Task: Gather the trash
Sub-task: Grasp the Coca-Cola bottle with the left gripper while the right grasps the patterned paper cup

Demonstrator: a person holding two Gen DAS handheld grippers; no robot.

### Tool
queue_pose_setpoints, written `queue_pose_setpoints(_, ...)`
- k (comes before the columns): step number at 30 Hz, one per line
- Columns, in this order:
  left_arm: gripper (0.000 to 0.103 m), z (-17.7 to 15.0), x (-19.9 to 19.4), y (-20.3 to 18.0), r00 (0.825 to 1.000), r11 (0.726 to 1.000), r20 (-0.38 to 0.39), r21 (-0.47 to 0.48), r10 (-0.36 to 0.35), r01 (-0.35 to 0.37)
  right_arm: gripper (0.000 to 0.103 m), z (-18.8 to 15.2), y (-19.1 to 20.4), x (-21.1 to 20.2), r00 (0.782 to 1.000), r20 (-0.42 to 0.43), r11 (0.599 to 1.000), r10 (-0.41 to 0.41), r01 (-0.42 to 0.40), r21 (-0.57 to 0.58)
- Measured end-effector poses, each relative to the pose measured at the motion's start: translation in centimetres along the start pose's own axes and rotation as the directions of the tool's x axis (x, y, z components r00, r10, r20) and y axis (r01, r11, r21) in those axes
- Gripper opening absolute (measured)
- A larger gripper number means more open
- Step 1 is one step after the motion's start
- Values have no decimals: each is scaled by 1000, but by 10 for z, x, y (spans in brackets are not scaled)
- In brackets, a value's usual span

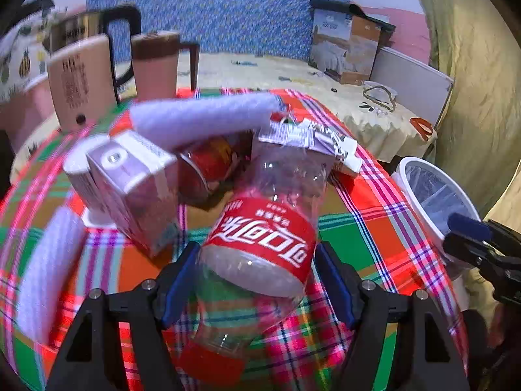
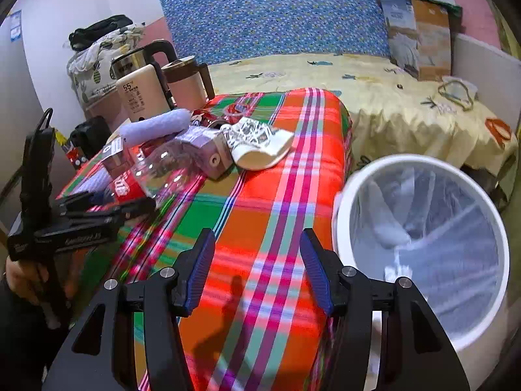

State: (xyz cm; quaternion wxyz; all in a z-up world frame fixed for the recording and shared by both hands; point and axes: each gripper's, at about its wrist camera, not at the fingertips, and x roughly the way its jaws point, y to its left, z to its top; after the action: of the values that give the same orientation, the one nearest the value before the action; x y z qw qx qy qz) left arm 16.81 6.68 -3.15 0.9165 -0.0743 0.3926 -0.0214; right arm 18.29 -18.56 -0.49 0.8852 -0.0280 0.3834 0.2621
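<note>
Bottle (image 1: 260, 244) between left gripper (image 1: 255, 280) fingers, grip unconfirmed. Right gripper (image 2: 257, 270) wide, empty. Bin (image 2: 420, 244) apparently empty; carton (image 1: 136, 189), can (image 1: 208, 163) remain on counter (image 2: 260, 211).

From my left wrist camera, motion blur smears the purple foam roll (image 1: 202, 114), and the cola bottle (image 1: 260, 244) hides most of the red can (image 1: 211, 163) behind it. I can't tell whether the blue pads (image 1: 180, 280) actually touch the bottle.
</note>
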Motion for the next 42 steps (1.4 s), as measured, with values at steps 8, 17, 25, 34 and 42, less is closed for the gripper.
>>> queue_pose_setpoints(8, 72, -4, -5, 7, 999, 996, 19, -75, -48, 49, 56, 29, 10, 22, 999, 5, 988, -54, 55, -146)
queue_pose_setpoints(17, 71, -13, -6, 3, 997, 993, 20, -83, -78, 79, 56, 47, 30, 55, 994, 1, 933, -105, 99, -345)
queue_pose_setpoints(25, 72, -14, -5, 11, 995, 989, 26, -108, -101, 103, 43, 54, 38, 75, 991, -13, 892, -132, 113, -437)
queue_pose_setpoints(34, 71, -15, -6, 10, 995, 990, 29, -106, -93, 96, 27, 55, 33, 65, 991, -18, 908, -133, 115, -404)
queue_pose_setpoints(42, 71, -20, -15, -1, 995, 992, 47, -86, -90, 94, 22, 32, 20, 22, 996, 1, 961, -90, 87, -263)
